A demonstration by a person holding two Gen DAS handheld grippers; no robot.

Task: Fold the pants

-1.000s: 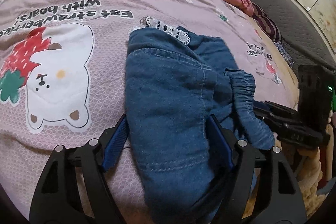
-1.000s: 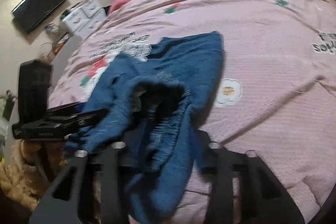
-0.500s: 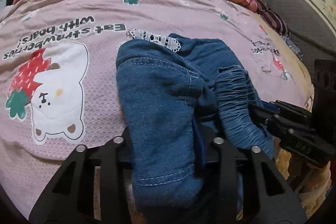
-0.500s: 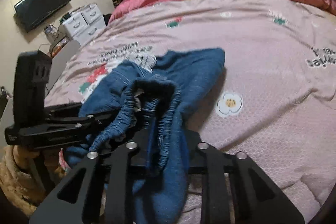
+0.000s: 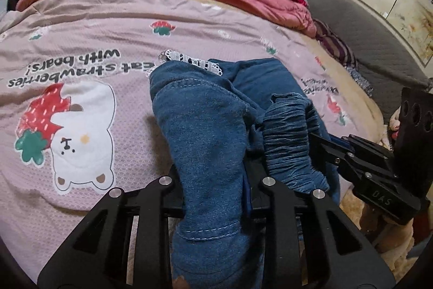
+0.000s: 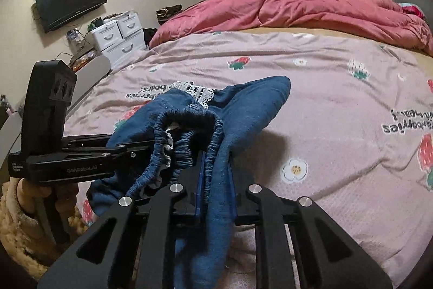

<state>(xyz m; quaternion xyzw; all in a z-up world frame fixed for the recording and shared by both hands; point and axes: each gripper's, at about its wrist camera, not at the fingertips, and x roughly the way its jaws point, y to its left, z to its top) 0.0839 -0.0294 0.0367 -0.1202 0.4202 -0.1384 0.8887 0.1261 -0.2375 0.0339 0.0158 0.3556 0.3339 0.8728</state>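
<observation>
**Pants gripped at the near end, legs running away from you**

The pink bedspread (image 5: 81, 26) carries the blue pants (image 5: 205, 132), long axis stretching away from you, lace-trimmed hems (image 5: 194, 62) farthest. Your left gripper (image 5: 216, 180) is closing on denim; your right gripper (image 6: 213, 180) is closing on the elastic waistband (image 6: 186, 142), probably pinching it.
</observation>
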